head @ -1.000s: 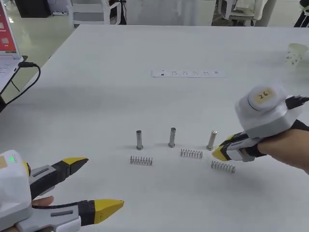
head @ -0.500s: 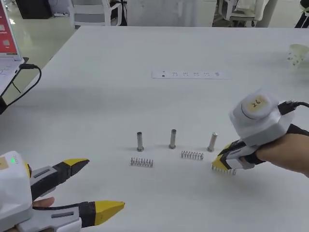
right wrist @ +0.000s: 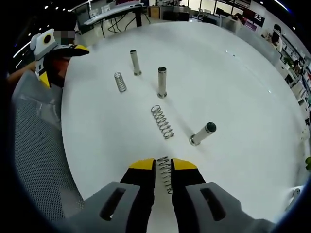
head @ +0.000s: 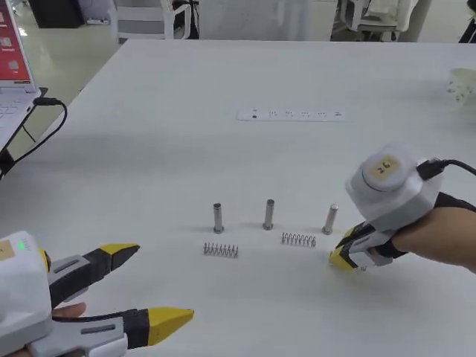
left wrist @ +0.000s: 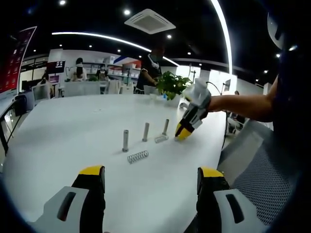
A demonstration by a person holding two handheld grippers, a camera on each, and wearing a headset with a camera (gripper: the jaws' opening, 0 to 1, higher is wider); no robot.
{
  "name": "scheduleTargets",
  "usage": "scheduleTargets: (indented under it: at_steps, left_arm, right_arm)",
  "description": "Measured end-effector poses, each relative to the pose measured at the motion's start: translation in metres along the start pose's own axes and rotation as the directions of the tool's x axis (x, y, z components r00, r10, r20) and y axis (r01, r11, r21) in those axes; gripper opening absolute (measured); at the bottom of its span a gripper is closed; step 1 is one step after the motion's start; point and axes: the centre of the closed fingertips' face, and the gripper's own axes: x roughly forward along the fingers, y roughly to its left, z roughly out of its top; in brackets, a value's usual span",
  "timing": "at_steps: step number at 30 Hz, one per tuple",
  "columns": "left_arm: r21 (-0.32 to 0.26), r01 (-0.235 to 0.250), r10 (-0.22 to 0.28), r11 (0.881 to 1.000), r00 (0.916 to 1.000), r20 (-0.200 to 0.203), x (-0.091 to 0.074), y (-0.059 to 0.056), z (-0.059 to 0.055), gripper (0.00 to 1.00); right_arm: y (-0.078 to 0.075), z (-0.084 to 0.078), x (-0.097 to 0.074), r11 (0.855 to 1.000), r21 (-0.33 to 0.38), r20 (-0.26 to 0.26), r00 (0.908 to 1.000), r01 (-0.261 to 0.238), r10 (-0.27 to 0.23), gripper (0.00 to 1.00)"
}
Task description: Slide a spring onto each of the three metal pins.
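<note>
A: Worktable (head: 223,89), white: our yellow-tipped left gripper (head: 160,282) hangs wide open at near edge.
B: We see yellow-tipped right gripper (right wrist: 164,165) clenched on small coiled wire spring (right wrist: 165,178), lying beside rightmost of three upright steel pins (head: 268,214).

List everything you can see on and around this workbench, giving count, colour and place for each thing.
silver metal pins: three, silver, upright in a row mid-table
loose coiled wire springs: two, silver, lying just in front of the pins
third coiled wire spring: one, silver, on the table between the right gripper's jaws
white power strip: one, white, further back on the table
white tabletop: one, white, under everything
laptop with red screen: one, far left
black cable: one, black, beside the laptop
left gripper: one, yellow-tipped, jaws open, near left
right gripper: one, yellow-tipped, jaws closed on the third spring
</note>
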Motion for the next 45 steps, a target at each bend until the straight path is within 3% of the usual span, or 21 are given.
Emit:
scheduleTargets:
  at_steps: [14,23,37,45]
  left_arm:
    - [-0.006,-0.01,0.01,1.0,0.9999,0.006,-0.003,0.002,-0.001,0.74]
    - [-0.004,-0.011,0.011,1.0,0.9999,0.012,-0.003,0.003,0.001,0.74]
    - [0.001,0.0,0.0,1.0,0.9996,0.028,-0.002,0.001,0.009,0.73]
    - [0.016,0.017,-0.018,1.0,0.9992,0.036,0.0,-0.004,0.016,0.72]
  right_arm:
    - [0.001,-0.005,0.007,0.996,-0.089,-0.075,0.9972,-0.009,0.003,0.09]
    - [0.002,-0.005,0.007,0.996,-0.091,-0.074,0.9973,-0.006,-0.001,0.08]
    - [0.01,0.017,-0.01,0.999,-0.036,0.036,0.9993,-0.001,0.002,0.08]
    - [0.018,0.041,-0.029,1.0,0.013,0.148,0.9889,-0.01,0.008,0.08]
